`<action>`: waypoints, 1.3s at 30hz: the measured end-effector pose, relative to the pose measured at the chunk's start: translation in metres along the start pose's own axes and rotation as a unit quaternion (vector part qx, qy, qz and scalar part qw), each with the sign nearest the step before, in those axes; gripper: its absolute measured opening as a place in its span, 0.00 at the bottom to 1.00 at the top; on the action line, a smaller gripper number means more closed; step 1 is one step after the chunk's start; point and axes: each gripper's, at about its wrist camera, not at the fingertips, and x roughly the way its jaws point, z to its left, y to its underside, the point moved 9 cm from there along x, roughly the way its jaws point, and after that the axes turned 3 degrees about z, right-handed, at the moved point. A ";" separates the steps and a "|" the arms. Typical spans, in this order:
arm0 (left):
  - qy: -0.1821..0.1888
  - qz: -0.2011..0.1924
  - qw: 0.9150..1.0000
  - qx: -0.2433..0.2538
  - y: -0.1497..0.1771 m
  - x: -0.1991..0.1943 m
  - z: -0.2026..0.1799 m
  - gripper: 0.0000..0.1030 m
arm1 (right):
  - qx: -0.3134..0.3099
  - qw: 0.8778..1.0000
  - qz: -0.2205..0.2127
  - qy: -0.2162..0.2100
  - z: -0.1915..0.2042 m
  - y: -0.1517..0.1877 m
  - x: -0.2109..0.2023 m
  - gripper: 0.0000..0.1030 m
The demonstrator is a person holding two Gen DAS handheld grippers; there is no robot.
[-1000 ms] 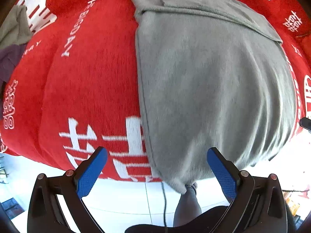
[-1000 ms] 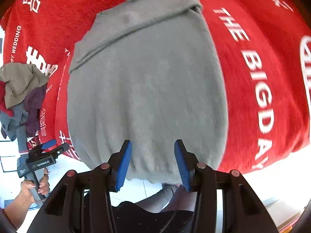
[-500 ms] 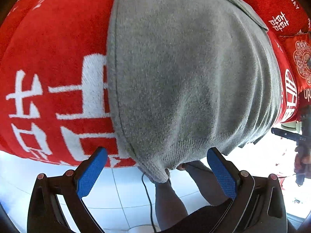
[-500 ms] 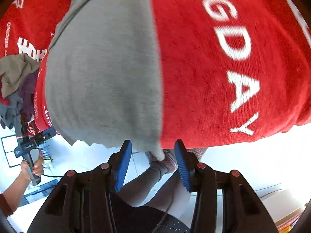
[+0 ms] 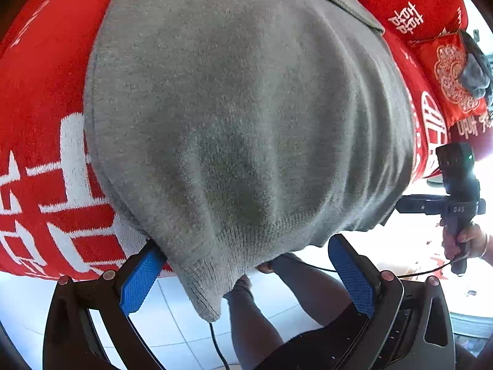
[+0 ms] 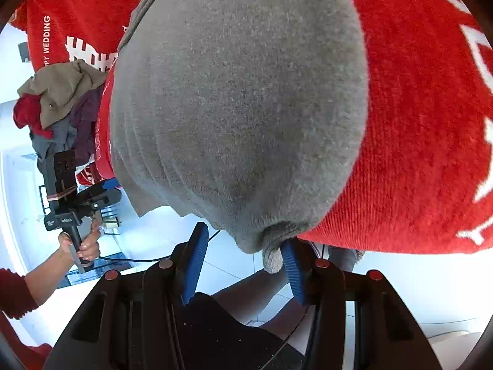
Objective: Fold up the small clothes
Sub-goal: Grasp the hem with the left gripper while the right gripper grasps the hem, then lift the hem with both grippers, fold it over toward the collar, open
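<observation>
A grey knit garment (image 5: pixel 246 117) lies flat on a red blanket (image 5: pixel 43 98), its ribbed hem hanging over the near edge. My left gripper (image 5: pixel 246 273) is open with its jaws wide apart, straddling the hem's left corner (image 5: pixel 203 289), which hangs between the blue pads. In the right wrist view the same garment (image 6: pixel 240 101) fills the middle. My right gripper (image 6: pixel 243 262) is open, and the hem's right corner (image 6: pixel 272 254) hangs between its pads, against the right one.
A pile of other clothes (image 6: pixel 58 108) sits at the blanket's left end. A red patterned cushion (image 5: pixel 446 74) lies at the right. The person's legs (image 5: pixel 252 317) and white tiled floor (image 5: pixel 172 314) are below the blanket edge.
Both grippers have moved in close to the near hem, each now with a hem corner between its pads. The right gripper shifted left back over the garment. Both stayed open.
</observation>
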 end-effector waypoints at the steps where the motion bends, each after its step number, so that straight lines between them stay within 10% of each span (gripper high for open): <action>1: -0.005 -0.002 1.000 0.003 0.001 0.001 -0.001 1.00 | 0.004 1.000 0.002 -0.006 -0.002 0.000 0.003 0.51; 8: 0.000 -0.008 1.000 -0.022 -0.001 -0.003 -0.004 0.85 | 0.046 0.997 -0.004 -0.062 -0.004 0.003 0.014 0.51; 12: -0.013 -0.002 1.000 -0.025 -0.002 -0.005 0.002 0.40 | 0.100 0.988 -0.029 -0.112 -0.003 -0.002 0.010 0.45; 13: -0.035 0.005 0.999 -0.021 -0.002 -0.006 0.009 0.30 | 0.121 0.985 -0.032 -0.119 -0.005 -0.003 0.011 0.18; 14: -0.040 0.008 0.999 -0.022 0.000 -0.008 0.013 0.17 | 0.139 0.982 -0.037 -0.122 -0.007 -0.004 0.011 0.16; 17: 0.001 0.009 0.999 -0.052 0.000 -0.017 0.019 0.10 | 0.128 0.980 -0.049 -0.142 0.008 -0.005 0.003 0.16; 22: 0.035 -0.009 0.997 -0.075 -0.003 -0.034 0.023 0.10 | 0.125 0.970 -0.078 -0.193 0.033 -0.006 -0.022 0.16; 29: -0.017 0.017 0.996 -0.081 0.019 -0.010 0.035 0.10 | 0.121 0.971 -0.079 -0.192 0.036 -0.006 -0.027 0.16; 33: -0.009 0.000 0.993 -0.115 0.028 -0.016 0.048 0.80 | 0.123 0.970 -0.075 -0.195 0.032 -0.003 -0.032 0.16; 39: 0.014 0.019 0.995 -0.093 0.024 -0.001 0.049 0.80 | 0.117 0.971 -0.065 -0.200 0.031 0.001 -0.033 0.16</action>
